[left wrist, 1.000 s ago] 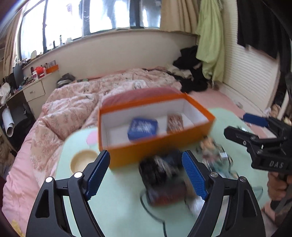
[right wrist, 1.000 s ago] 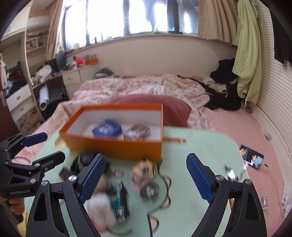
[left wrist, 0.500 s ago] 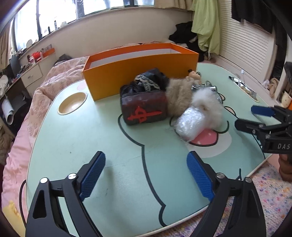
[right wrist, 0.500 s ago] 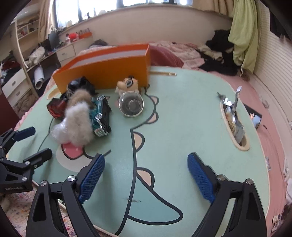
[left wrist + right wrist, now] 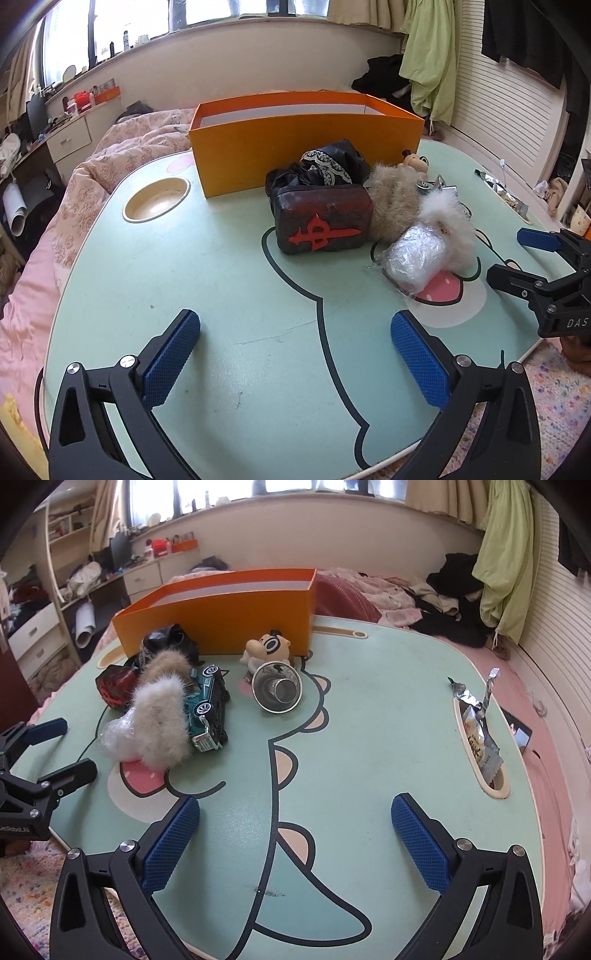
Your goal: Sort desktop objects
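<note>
2 grippers, left gripper [image 5: 295, 354] | right gripper [image 5: 295, 836]: jaws just opened wide, empty; above table [image 5: 229, 295]

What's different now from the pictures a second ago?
Both views dropped lower: the orange box shows its wall now, not its inside. The left gripper and right gripper have just been opening wider, nothing between their jaws. The toy pile, like the furry pompoms, stayed put.
</note>
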`<state>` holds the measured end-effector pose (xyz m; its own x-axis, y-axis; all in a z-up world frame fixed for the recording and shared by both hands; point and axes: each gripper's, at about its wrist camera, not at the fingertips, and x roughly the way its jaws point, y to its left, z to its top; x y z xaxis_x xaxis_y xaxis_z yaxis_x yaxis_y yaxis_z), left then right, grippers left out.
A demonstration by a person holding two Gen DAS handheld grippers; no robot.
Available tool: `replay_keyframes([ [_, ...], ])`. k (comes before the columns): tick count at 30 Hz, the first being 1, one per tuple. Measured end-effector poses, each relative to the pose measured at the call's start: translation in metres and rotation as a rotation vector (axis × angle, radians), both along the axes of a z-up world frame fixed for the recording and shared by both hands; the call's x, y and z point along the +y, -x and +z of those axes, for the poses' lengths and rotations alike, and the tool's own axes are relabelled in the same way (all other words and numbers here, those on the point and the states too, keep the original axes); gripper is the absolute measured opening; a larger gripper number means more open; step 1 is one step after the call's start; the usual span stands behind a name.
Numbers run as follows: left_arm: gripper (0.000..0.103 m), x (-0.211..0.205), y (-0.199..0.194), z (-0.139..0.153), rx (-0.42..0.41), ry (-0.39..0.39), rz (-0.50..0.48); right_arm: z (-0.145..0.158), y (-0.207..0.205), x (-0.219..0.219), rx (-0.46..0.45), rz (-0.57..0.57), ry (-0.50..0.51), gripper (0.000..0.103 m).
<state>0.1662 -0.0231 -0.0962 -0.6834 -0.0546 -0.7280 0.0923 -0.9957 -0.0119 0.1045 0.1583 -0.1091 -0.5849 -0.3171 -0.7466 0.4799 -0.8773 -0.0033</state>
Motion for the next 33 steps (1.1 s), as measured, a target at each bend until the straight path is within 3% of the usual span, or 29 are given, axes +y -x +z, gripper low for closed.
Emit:
replay_keyframes([
  [3, 0.103, 0.000, 0.000, 0.000, 0.000, 0.000, 0.000, 0.003, 0.002, 0.003, 0.009, 0.004, 0.016, 0.103],
  [6, 0.103, 0.000, 0.001, 0.000, 0.001, -0.002, 0.000, 0.011, 0.014, 0.008, -0.005, -0.002, 0.071, 0.092],
  [9, 0.103, -0.001, 0.000, 0.000, 0.001, -0.003, 0.000, 0.024, 0.026, 0.005, 0.008, -0.013, 0.120, 0.090],
  [12, 0.103, 0.000, 0.000, 0.000, 0.001, -0.002, 0.000, 0.032, 0.042, -0.010, 0.019, -0.020, 0.110, 0.089],
  [14, 0.103, 0.000, 0.000, 0.000, 0.001, -0.002, 0.000, 0.033, 0.056, -0.023, 0.009, -0.027, 0.081, 0.082],
  [18, 0.103, 0.000, 0.000, 0.000, 0.001, -0.002, 0.000, 0.025, 0.079, -0.043, -0.033, -0.055, 0.047, 0.066],
  [20, 0.103, 0.000, 0.000, 0.000, 0.001, -0.001, 0.000, 0.019, 0.084, -0.047, -0.060, -0.061, 0.014, 0.051],
  [21, 0.103, 0.000, -0.001, 0.000, 0.001, 0.001, 0.000, 0.019, 0.082, -0.048, -0.050, -0.054, 0.008, 0.027],
  [33, 0.103, 0.000, -0.001, 0.001, 0.002, -0.003, 0.001, 0.020, 0.012, 0.001, -0.005, -0.024, 0.098, 0.027],
])
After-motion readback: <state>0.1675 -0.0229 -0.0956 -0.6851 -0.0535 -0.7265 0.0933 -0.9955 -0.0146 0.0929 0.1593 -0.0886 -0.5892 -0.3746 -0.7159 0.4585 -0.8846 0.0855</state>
